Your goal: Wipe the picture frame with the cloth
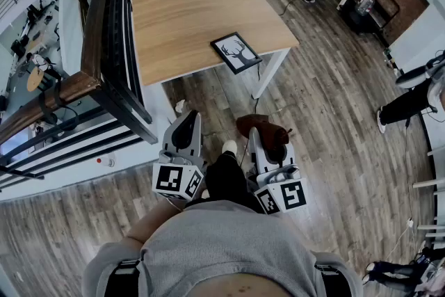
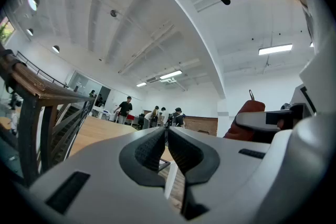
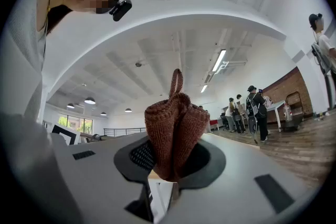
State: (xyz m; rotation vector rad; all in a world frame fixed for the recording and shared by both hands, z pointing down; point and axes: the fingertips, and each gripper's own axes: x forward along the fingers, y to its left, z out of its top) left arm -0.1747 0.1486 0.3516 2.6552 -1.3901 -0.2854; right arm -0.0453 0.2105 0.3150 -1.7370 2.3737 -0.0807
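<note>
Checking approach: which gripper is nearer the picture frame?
Right, slightly: the right gripper, holding the cloth, is nearly in line with the picture frame; left gripper sits off to its left.

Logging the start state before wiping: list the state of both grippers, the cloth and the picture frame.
Left gripper: shut, empty.
Right gripper: shut on the brown knitted cloth.
Cloth: bunched, sticking out past the jaws.
Black-framed deer picture frame: lying flat on the light wooden table, untouched.
</note>
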